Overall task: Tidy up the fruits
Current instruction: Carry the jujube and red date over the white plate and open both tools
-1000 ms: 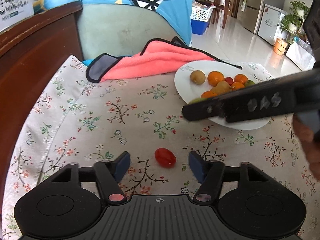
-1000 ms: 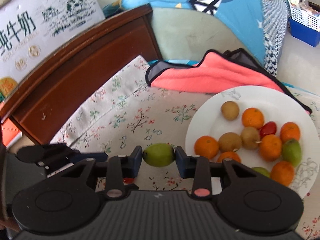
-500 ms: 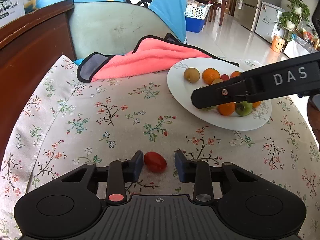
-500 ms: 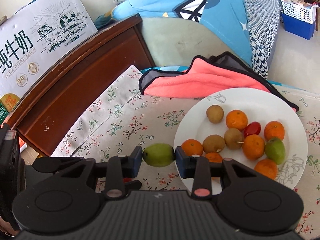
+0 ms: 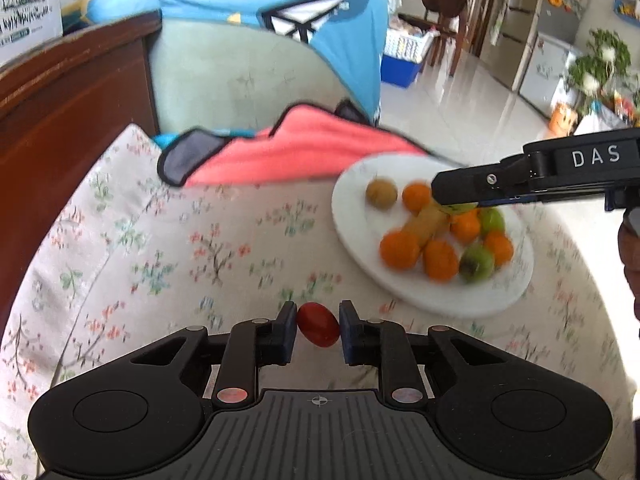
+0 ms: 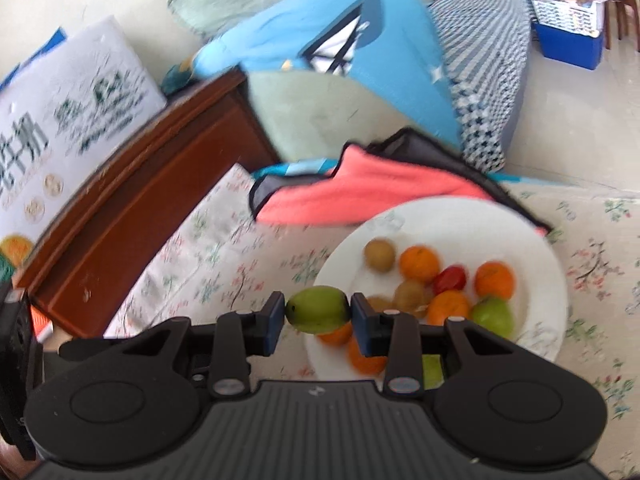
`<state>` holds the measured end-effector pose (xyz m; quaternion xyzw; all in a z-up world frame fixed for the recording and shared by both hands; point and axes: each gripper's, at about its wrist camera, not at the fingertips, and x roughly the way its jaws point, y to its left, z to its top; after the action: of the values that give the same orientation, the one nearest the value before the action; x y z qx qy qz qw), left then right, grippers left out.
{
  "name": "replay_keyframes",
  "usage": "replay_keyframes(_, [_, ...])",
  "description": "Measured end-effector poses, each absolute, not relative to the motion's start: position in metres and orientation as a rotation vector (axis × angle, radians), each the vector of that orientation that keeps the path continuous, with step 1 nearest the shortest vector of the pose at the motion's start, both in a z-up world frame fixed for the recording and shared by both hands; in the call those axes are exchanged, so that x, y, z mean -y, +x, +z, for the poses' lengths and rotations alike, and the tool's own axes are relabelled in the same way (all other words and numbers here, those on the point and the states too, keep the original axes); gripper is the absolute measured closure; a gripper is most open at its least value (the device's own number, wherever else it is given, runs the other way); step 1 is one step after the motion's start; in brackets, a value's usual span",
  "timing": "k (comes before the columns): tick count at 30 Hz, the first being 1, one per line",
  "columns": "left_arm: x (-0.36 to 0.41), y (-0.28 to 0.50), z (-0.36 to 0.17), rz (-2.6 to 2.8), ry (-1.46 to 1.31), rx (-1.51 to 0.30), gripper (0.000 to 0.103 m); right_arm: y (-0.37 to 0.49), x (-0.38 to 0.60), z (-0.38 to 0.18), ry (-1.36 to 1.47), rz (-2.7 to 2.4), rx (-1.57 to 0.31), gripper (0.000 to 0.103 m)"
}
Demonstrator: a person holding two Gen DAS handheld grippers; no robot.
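Jaws of the left gripper [image 5: 319,331] have closed since a second ago, when they stood wide with the red cherry tomato [image 5: 318,324] lying loose on the cloth between them; both blue pads now press on the tomato's sides, so it is clamped, low over the floral tablecloth [image 5: 168,248]. The right gripper [image 6: 319,317] grips the green fruit [image 6: 318,309] just as it did earlier, pinched between its two pads (the grip looks unchanged), but the scene behind it has shifted: earlier the fruit hung over bare cloth left of the white plate [image 6: 532,240], and now it sits over the plate's near left edge, above an orange. In the left wrist view the same gripper [image 5: 456,194] reaches in from the right as a black bar marked DAS, its tip over the middle of the plate [image 5: 352,216], with a sliver of the green fruit showing under it. Farther on, the plate carries oranges, brown round fruits, two green fruits and one red tomato [image 6: 450,279] (both views are motion-blurred, so the count is unsure). Beyond the plate lies a coral cloth with a dark border [image 5: 304,152], touching the plate's far rim, and behind that a pale green cushion [image 5: 240,80] draped with blue fabric [image 6: 320,40].
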<state>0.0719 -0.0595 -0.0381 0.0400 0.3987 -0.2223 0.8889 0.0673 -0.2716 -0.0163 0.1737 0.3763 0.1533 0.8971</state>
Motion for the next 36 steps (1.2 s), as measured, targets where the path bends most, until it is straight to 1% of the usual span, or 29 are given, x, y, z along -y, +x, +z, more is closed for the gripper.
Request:
replay_keyframes(6, [0.084,0.084,-0.02,-0.486,0.012,-0.768,0.083,0.076,0.307,-0.004,0.428,0.239,-0.721,0.067])
replay_keyframes(13, [0.12,0.094,-0.021,-0.509,-0.009,-0.755,0.083,0.083,0.333,-0.015,0.466,0.15,-0.732,0.067])
replay_keyframes(24, [0.149,0.099,-0.03,-0.538,-0.013,-0.766,0.083,0.093,0.338,-0.027,0.473,0.128,-0.748,0.067])
replay_keyframes(36, [0.164,0.095,-0.037,-0.55,0.019,-0.782,0.083,0.104,0.339,-0.039,0.471,0.08,-0.755,0.066])
